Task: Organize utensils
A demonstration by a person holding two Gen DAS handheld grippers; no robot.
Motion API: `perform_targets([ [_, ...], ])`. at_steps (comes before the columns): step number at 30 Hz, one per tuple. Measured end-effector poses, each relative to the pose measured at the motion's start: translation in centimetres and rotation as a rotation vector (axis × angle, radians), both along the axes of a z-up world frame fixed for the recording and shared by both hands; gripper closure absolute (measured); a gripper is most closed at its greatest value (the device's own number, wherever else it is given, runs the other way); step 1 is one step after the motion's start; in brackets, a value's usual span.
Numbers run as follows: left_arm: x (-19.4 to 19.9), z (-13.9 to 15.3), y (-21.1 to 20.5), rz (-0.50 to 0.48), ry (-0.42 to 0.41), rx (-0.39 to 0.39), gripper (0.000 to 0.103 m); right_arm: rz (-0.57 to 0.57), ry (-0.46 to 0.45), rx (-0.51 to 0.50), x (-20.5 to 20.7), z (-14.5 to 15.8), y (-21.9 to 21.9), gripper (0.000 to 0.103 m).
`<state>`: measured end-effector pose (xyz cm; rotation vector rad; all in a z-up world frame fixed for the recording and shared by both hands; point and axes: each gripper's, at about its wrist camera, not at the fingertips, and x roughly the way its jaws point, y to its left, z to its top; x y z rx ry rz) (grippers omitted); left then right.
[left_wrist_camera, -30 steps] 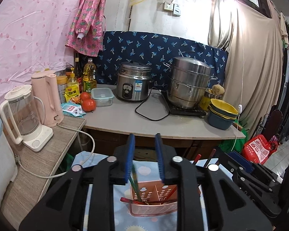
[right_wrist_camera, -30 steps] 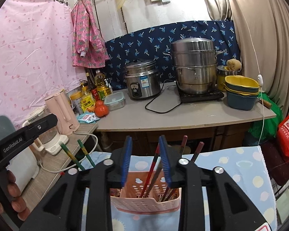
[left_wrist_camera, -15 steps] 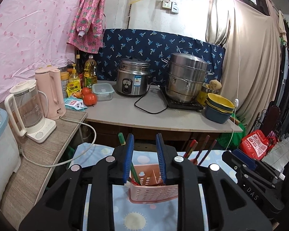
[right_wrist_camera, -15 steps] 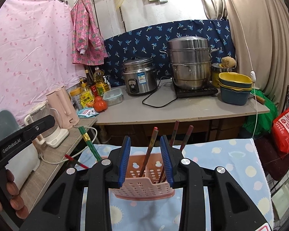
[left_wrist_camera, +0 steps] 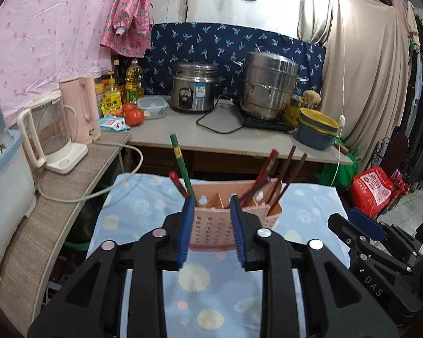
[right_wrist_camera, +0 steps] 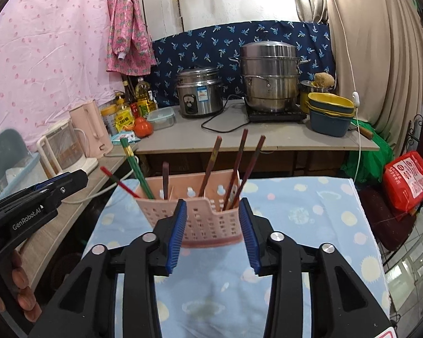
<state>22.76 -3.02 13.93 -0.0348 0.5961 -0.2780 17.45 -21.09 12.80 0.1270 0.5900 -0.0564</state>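
Note:
A pink perforated utensil holder [left_wrist_camera: 219, 225] [right_wrist_camera: 208, 219] stands on a blue dotted cloth [left_wrist_camera: 143, 211]. Green chopsticks [left_wrist_camera: 180, 163] [right_wrist_camera: 134, 166] and a red one [left_wrist_camera: 177, 181] [right_wrist_camera: 118, 181] lean out of its left compartment. Brown and dark red chopsticks [left_wrist_camera: 281, 174] [right_wrist_camera: 239, 166] stand in the right one. My left gripper [left_wrist_camera: 211, 200] is just short of the holder, jaws opening, nothing between the pads. My right gripper [right_wrist_camera: 212, 202] is the same, jaws opening and empty. Each gripper also shows in the other's view: the right gripper [left_wrist_camera: 366, 225], and the left gripper [right_wrist_camera: 42, 194] with a hand [right_wrist_camera: 22, 295] on its grip.
Behind the cloth runs a grey counter [left_wrist_camera: 239, 140] with a rice cooker [left_wrist_camera: 194, 87], a steel steamer pot [left_wrist_camera: 270, 84], stacked bowls [left_wrist_camera: 318, 129], tomatoes and bottles. Two kettles [left_wrist_camera: 51, 132] and a white cable stand on the left shelf. A red bag [left_wrist_camera: 371, 191] lies right.
Both grippers have drawn back from the holder, which now shows whole beyond the fingertips. Both pairs of jaws stand wider. Chopsticks seen between the jaws earlier now stand in the holder.

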Motion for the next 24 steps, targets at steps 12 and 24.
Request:
perform_targets([
  [12,-4.1,-4.4,-0.3,0.013,0.072,0.055,0.045,-0.026,0.083,-0.025,-5.0,-3.5,0.1,0.043],
  [24,-6.0,-6.0,-0.5,0.042,0.087,0.101,0.021,-0.036,0.122,-0.013,-6.9,-4.7,0.2,0.03],
])
